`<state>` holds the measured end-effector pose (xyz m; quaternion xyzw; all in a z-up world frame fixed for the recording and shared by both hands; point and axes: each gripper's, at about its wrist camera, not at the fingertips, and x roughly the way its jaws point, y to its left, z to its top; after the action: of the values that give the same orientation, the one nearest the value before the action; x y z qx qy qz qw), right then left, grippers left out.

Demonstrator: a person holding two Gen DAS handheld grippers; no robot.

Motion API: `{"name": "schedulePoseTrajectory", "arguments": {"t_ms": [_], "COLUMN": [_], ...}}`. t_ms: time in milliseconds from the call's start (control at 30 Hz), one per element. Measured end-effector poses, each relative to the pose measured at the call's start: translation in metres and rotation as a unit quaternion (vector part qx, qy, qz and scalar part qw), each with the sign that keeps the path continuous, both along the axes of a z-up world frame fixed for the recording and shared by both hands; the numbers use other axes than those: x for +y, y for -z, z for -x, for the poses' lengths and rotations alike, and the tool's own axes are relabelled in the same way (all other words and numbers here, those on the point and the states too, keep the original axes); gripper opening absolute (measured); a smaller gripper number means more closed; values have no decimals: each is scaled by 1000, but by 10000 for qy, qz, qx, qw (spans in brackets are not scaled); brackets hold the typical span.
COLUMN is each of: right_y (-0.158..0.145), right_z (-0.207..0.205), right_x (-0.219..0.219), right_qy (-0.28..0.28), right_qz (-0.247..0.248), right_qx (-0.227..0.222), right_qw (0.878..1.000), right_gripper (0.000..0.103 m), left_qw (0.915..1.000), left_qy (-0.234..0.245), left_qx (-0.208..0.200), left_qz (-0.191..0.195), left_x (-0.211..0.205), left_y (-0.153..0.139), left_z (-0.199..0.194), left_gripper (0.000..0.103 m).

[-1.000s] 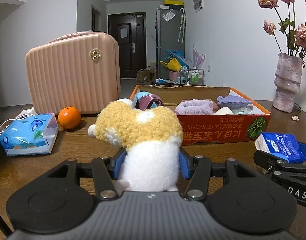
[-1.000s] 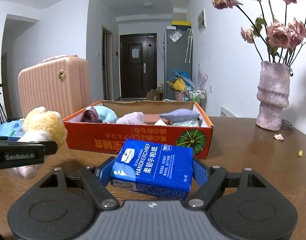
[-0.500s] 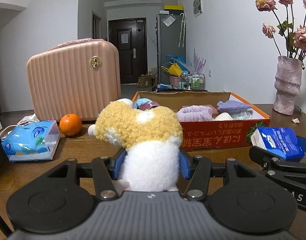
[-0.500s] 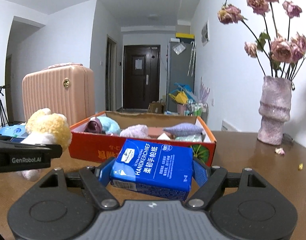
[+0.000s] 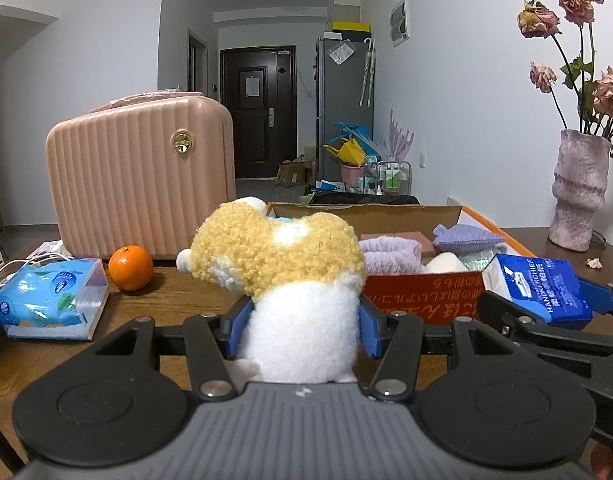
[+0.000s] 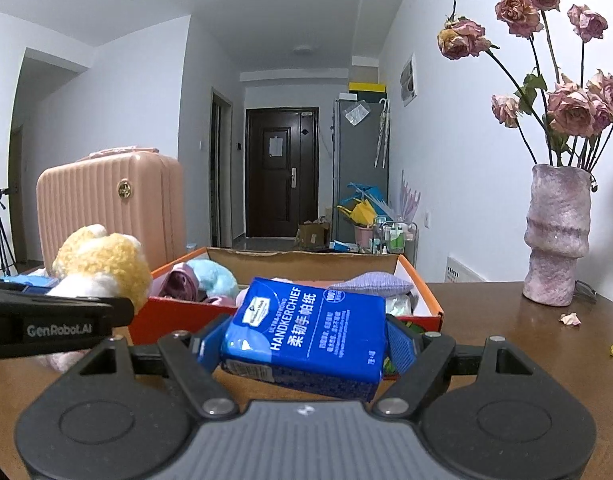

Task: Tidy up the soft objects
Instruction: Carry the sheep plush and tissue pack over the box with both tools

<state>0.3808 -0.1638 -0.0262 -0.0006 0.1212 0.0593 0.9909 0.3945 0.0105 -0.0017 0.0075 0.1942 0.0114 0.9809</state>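
Observation:
My left gripper is shut on a yellow and white plush toy, its blue pads pressing the white body. The same plush toy shows at the left of the right wrist view. My right gripper is shut on a blue handkerchief tissue pack, held tilted; that tissue pack appears at the right of the left wrist view. Just beyond both stands an orange cardboard box holding several soft items, such as a lilac towel and a purple knitted cushion.
A pink ribbed case stands at the back left, with an orange and a light blue tissue packet in front of it. A mauve vase of dried roses stands at the right on the brown table.
Both grippers have risen and tipped up a little, so the box sits lower in view. The tissue pack is now lifted off the table. Both grips are unchanged.

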Motion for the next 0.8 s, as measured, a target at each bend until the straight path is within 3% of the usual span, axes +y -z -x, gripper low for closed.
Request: {"name": "schedulePoseTrajectory", "arguments": {"t_ms": [800], "right_y": [-3], "right_z": [-49], "right_x": [-1], "right_qy": [121], "right_qz": [-66], "right_qx": [-291], "right_qw": [9995], "right_gripper": [79], "left_qw": [9996], "left_qy": [-117], "left_qx": [-185], "left_qz": [198], "left_x": [-15], "left_y": [-11], "left_z": [-52], "left_gripper": [55]}}
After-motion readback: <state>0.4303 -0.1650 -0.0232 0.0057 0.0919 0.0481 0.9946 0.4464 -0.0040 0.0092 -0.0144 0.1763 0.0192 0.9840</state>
